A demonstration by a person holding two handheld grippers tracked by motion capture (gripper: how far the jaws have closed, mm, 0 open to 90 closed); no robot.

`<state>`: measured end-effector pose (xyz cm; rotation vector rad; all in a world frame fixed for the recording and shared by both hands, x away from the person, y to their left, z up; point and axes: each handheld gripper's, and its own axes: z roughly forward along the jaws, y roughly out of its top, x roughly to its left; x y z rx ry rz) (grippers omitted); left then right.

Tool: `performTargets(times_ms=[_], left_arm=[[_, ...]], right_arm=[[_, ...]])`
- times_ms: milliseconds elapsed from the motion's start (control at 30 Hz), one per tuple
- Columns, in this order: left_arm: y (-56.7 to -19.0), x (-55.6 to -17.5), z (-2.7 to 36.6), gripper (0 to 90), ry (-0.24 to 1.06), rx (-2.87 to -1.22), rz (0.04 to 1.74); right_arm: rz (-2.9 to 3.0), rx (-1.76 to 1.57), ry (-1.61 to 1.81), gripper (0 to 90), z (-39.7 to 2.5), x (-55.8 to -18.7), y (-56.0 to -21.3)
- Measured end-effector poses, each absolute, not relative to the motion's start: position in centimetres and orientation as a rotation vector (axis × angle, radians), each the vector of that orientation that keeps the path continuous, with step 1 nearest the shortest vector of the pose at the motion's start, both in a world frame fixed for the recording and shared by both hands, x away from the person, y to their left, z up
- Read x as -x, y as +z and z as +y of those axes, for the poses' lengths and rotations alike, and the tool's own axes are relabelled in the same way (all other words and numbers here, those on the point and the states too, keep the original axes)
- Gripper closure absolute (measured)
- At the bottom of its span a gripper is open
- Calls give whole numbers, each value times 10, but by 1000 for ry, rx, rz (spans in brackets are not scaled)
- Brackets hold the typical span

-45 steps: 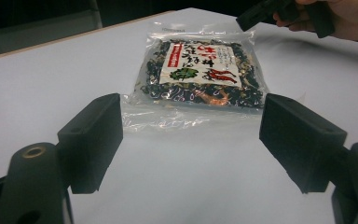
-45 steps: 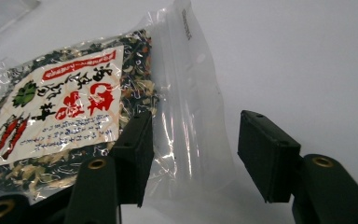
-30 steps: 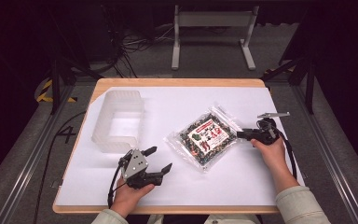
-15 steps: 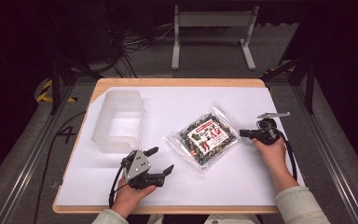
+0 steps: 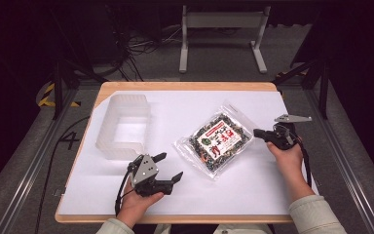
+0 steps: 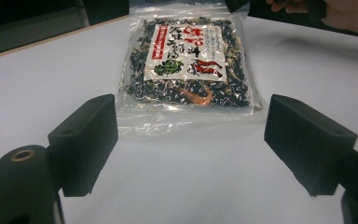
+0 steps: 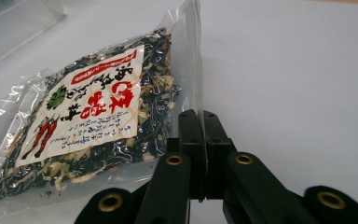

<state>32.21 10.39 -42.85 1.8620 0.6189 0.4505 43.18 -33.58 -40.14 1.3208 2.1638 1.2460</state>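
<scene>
Packet [image 5: 219,142] lies flat mid-table, right of container [image 5: 122,126]; right gripper [image 7: 201,122] clamps its clear edge film; left gripper [image 6: 191,140] gapes before it; advise lifting slowly, supporting the near edge.

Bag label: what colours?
White label with red and black lettering and a green leaf mark; clearest in the left gripper view.

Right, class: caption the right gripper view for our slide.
Right gripper, jaws shut, pinching the clear edge of the seaweed packet on the white table.
</scene>
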Motion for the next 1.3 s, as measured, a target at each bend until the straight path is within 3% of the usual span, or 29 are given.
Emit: performTargets(times_ms=[167,300,567,1000,1300], left_arm=[[-423,-323,103,181,445,-1873,627],[-416,-322,104,261,430,-1881,635],[-404,-325,98,212,451,-1872,630],[-394,-338,103,223,425,-1790,709],[-390,-347,99,186,426,-1762,729]], right_arm=[[2124,-1265,1282,900,-337,-424,-386],[2095,-1223,1331,900,-337,-416,-370],[2064,-1086,1398,900,-329,-396,-337],[2028,-833,1494,900,-310,-358,-286],[2023,-715,1499,900,-297,-343,-272]])
